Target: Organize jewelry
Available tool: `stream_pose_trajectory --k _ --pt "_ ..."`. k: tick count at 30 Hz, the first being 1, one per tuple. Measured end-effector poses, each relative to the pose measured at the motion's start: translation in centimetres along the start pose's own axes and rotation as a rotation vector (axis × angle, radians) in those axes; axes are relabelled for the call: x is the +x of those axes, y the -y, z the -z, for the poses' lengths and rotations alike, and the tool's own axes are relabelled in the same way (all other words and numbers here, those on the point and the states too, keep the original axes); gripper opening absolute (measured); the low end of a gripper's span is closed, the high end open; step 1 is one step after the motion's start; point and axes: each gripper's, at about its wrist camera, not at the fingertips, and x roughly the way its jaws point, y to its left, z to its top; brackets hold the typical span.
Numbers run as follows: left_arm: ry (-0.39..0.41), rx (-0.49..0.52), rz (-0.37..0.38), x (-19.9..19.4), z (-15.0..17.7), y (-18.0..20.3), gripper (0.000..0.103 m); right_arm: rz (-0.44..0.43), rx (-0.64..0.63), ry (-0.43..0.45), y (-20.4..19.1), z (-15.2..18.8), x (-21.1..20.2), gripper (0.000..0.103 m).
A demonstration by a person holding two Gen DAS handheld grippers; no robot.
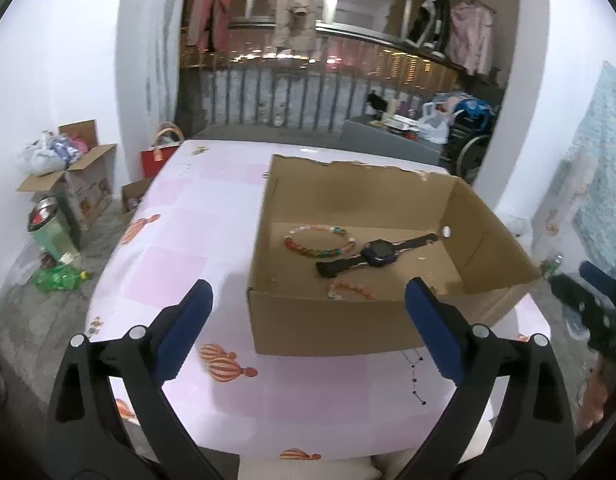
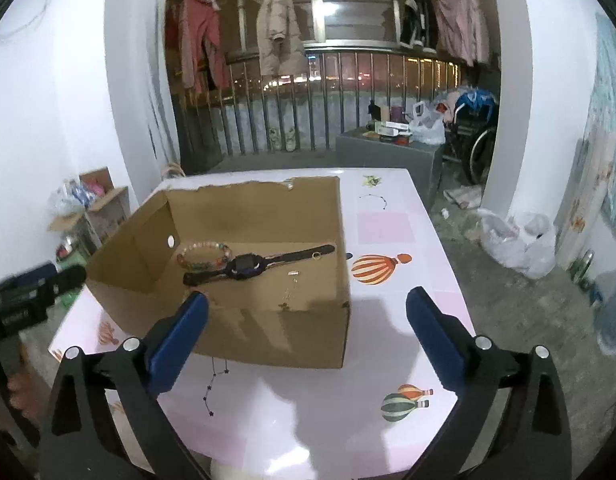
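- We hold our left gripper (image 1: 308,322) above the near part of the table (image 1: 212,240), jaws spread wide with nothing between the blue pads (image 1: 184,332).
- Our right gripper (image 2: 308,328) is likewise wide apart and holds nothing; it hovers over the near edge of the table, just in front of the cardboard box (image 2: 268,332).
- The cardboard box stands open on the pink patterned tablecloth, its far wall torn along the top edge. One side wall has a small round hole (image 1: 446,232).
- Inside the box, flat on the floor: a multicoloured bead bracelet (image 1: 320,242) toward the back, and a dark watch (image 1: 378,258) lying diagonally just beside it, strap ends stretched out.
- A pale pink bead bracelet (image 1: 350,290) lies near the front wall of the box, partly hidden by that wall in the left wrist view; we cannot see it in the right wrist view.
- From the right wrist view, a small gold ring (image 2: 316,256) rests at the watch strap's far end, and a thin chain (image 2: 290,286) lies on the box floor nearer the front. Detail of the chain is too fine to read.
- Each gripper appears blurred at the edge of the other's view.
- Off the table: open cartons (image 1: 80,188) on the floor to the left, clothes hanging on a rail (image 2: 276,40) behind a railing.
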Motion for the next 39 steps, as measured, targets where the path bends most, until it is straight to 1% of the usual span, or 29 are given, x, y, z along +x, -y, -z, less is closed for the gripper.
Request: stream_pose_trajectory --k 4,7,10,14,17,20,24,27,30,34,37,39 --pt "0.003 -0.012 -0.056 -0.3 0.0 -0.4 0.093 0.055 -0.032 0.023 -1.1 0.2 -0.7 0.097" --pt "0.010 -0.019 -0.103 -0.4 -0.2 -0.6 0.094 0.068 -0.029 0.025 -1.3 0.2 -1.0 0.097" --pt "0.030 -0.021 -0.118 -0.7 -0.1 -0.8 0.094 0.078 -0.009 0.019 -1.1 0.0 -1.0 0.097" --pt "0.054 0.043 -0.175 -1.0 -0.3 -0.3 0.094 0.090 0.007 0.040 -0.9 -0.3 -1.3 0.097" --pt "0.045 0.079 -0.166 -1.1 -0.7 0.0 0.094 0.121 -0.019 0.070 -1.1 -0.5 -1.6 0.097" --pt "0.037 0.076 -0.147 -1.1 -0.9 0.1 0.094 0.136 -0.052 0.096 -1.4 -1.0 -2.0 0.097" --pt "0.043 0.109 -0.158 -0.9 -1.0 0.6 0.094 0.124 -0.043 0.116 -1.5 -1.6 -2.4 0.097" --pt "0.039 0.090 -0.132 -0.7 -1.0 0.7 0.094 0.127 -0.037 0.110 -1.6 -1.5 -2.4 0.097" --pt "0.018 0.089 -0.112 -0.5 -0.7 1.0 0.094 0.106 -0.007 0.085 -1.3 -1.2 -2.1 0.097" --pt "0.016 0.101 -0.115 -0.4 -0.5 1.3 0.094 0.094 0.036 0.056 -0.5 -1.0 -1.9 0.097" --pt "0.015 0.091 -0.101 -0.5 -0.7 1.3 0.094 0.098 0.043 0.070 -0.5 -1.2 -2.3 0.097" --pt "0.019 0.088 -0.106 -0.7 -0.7 1.3 0.094 0.107 0.040 0.078 -0.5 -1.2 -2.5 0.097"
